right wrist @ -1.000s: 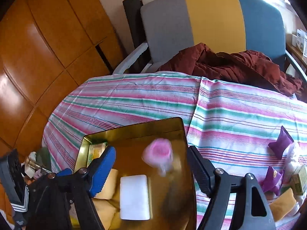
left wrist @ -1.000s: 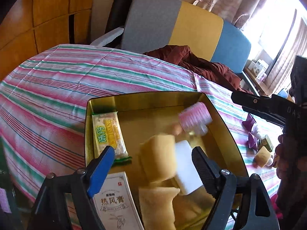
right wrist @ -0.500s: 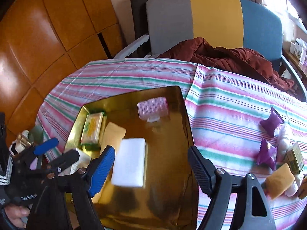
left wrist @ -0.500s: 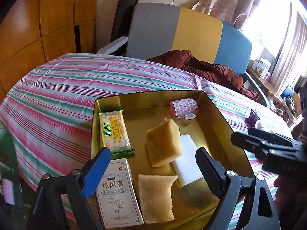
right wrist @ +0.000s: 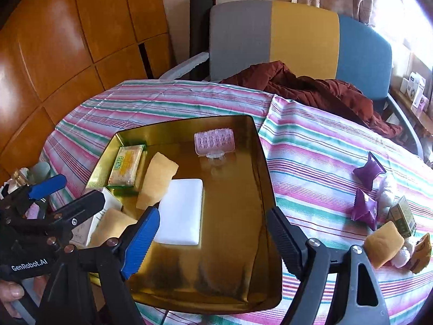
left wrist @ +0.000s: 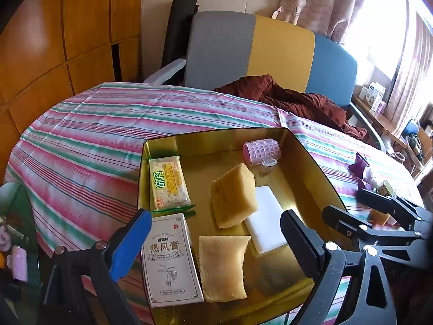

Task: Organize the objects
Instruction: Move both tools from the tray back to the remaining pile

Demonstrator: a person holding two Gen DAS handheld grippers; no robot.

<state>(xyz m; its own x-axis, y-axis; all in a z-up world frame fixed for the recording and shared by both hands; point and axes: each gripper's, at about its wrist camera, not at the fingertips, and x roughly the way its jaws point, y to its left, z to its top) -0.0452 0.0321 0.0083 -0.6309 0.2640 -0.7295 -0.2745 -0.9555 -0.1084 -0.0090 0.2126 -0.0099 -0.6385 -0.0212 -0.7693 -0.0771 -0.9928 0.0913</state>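
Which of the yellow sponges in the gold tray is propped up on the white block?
The farther yellow sponge; its edge leans on the white block, while the nearer sponge lies flat beside the box.

Gold tray (left wrist: 308, 157) on pink, green and white striped tablecloth (left wrist: 89, 140); pink roller (left wrist: 260, 150), white block (left wrist: 266, 216), yellow sponges (left wrist: 232, 193), purple packets (right wrist: 368, 172); grey-yellow-blue chair (right wrist: 297, 40).
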